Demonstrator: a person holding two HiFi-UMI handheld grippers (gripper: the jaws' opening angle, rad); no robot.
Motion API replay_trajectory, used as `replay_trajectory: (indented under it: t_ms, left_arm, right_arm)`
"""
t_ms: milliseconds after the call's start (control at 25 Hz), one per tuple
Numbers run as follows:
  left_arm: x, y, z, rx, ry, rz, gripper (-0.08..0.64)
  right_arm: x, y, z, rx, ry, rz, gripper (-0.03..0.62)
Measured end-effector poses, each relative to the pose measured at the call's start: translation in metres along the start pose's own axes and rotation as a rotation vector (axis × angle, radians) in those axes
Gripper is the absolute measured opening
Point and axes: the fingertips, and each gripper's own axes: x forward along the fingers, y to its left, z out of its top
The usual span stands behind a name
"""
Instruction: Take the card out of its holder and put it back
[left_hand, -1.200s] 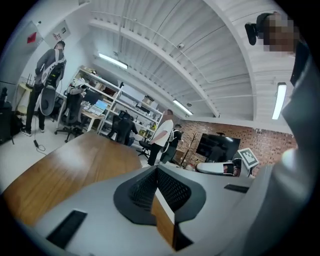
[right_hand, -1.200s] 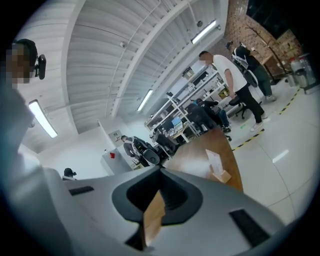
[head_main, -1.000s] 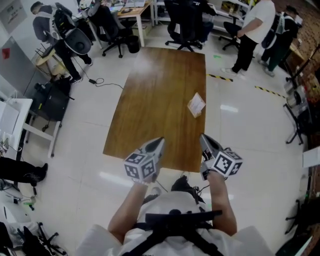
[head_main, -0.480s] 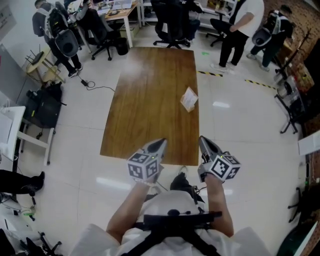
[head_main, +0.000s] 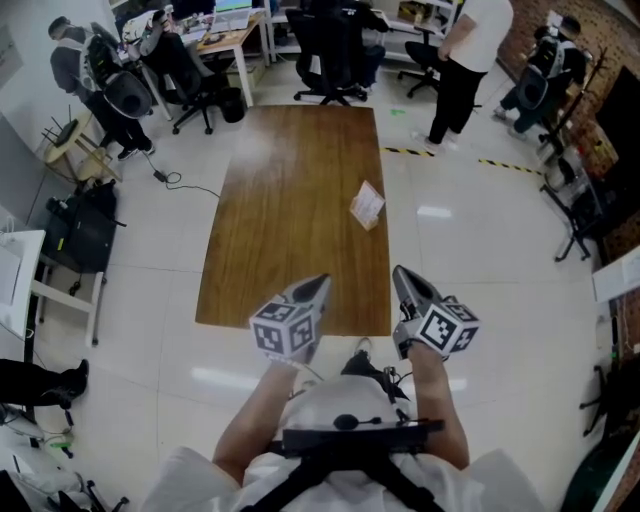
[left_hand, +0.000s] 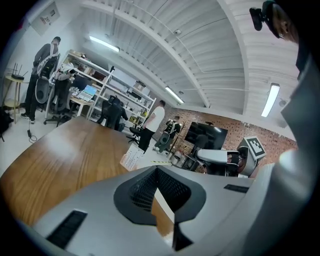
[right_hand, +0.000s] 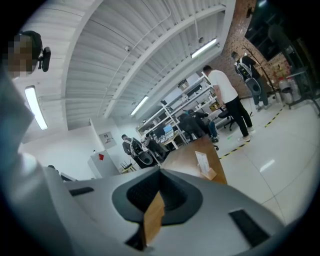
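A white card stands in its small holder near the right edge of the long wooden table. It shows far ahead in the left gripper view and in the right gripper view. My left gripper and right gripper hover side by side over the table's near end, well short of the card. In both views the jaws meet at their tips with nothing between them: left gripper, right gripper.
Office chairs and desks stand beyond the table's far end. A person stands at the far right near yellow-black floor tape. Bags and equipment line the left wall. White tiled floor surrounds the table.
The table and card have shifted left in the head view and the room's far end shows more. Both grippers keep their places in the picture, still shut.
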Motion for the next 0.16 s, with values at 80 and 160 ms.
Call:
replay_trajectory:
  t_ms: [80, 160]
  left_arm:
    - [0.0033, 0.0001, 0.0002, -0.004, 0.003, 0.003, 0.002]
    - [0.0065, 0.0002, -0.0003, -0.007, 0.008, 0.006, 0.002]
  right_arm:
    - [-0.0004, -0.0024, 0.0044, -0.002, -0.006, -0.001, 0.008]
    - [-0.001, -0.0043, 0.0073, -0.005, -0.006, -0.005, 0.008]
